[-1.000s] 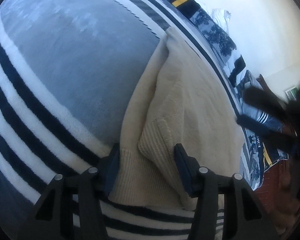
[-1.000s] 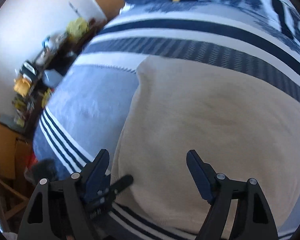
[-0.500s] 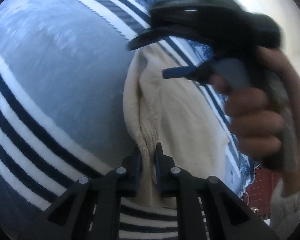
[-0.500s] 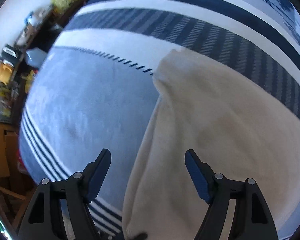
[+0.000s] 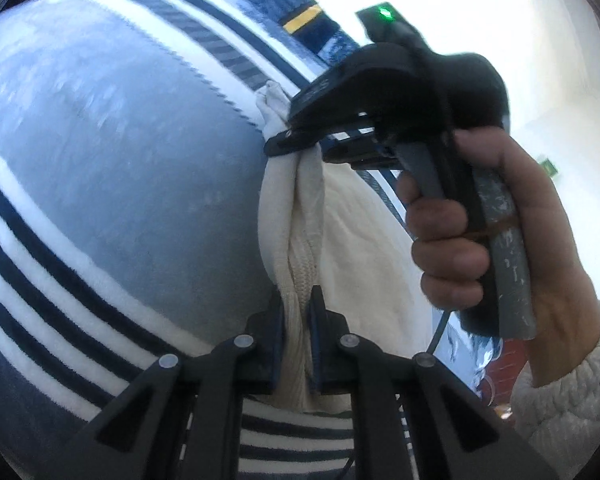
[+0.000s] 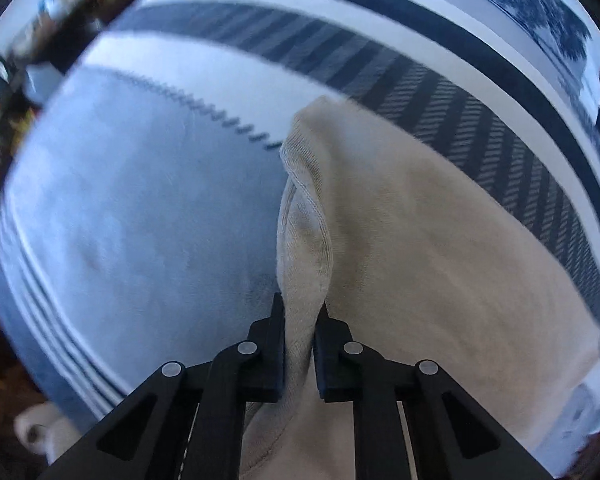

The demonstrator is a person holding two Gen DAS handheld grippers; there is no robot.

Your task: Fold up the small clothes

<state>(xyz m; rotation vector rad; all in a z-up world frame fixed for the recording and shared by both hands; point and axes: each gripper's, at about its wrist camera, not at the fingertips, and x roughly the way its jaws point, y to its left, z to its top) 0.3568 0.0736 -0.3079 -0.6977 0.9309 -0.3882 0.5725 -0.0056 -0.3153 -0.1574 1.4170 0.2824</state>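
Note:
A cream knitted sweater [image 5: 364,232] lies on a blue blanket [image 5: 120,140] with white and navy stripes. My left gripper [image 5: 296,300] is shut on the ribbed edge nearest me, and the cloth bunches up between its pads. In the left wrist view a hand [image 5: 480,240] holds my right gripper [image 5: 300,144] pointing down over the sweater's far end. The right wrist view shows the right gripper [image 6: 302,308] with its jaws closing, pads pressing a raised fold of the sweater [image 6: 420,260] along its left edge.
The blanket [image 6: 140,200] covers a bed and spreads wide to the left of the sweater. Dark blue printed bedding with a yellow stripe [image 5: 304,20] lies at the far end. Cluttered shelves [image 6: 4,92] stand beyond the bed's left side.
My left gripper closed on the sweater's ribbed edge and lifted slightly. My right gripper came across to the far left edge, dropped onto it and closed from wide open.

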